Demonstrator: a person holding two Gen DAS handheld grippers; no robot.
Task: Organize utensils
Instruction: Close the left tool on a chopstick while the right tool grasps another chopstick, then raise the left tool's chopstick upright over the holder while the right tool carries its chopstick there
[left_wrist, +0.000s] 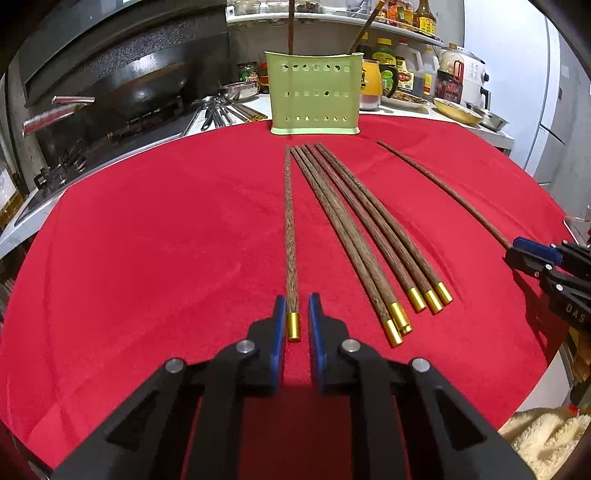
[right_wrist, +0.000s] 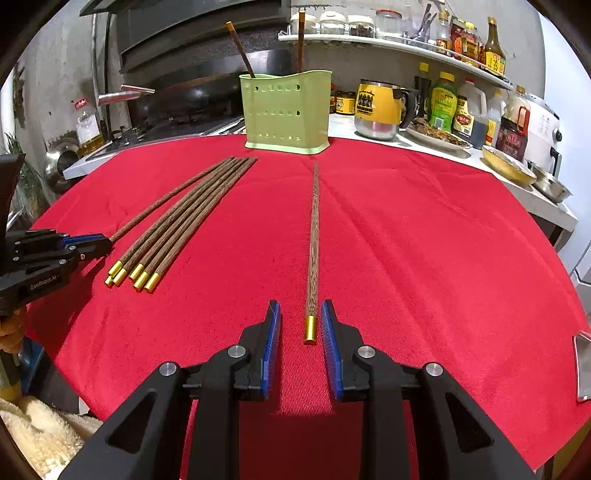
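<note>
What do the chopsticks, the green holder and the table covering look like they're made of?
Chopsticks: dark brown wood by the visible grain, each end capped in shiny gold, likely metal. Green holder: pale matte moulded plastic, judging by its smooth walls and punched holes. Red covering: woven cloth, with fine texture and soft creases.

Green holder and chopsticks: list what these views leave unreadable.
- Green holder interior, both views: its front wall hides the compartments and the standing chopsticks' lower ends.
- Standing chopsticks' tops, left wrist view: cut off by the top edge.
- Lone right chopstick's gold end, left wrist view: behind the right tongs.
- Bottle labels: too small.
</note>
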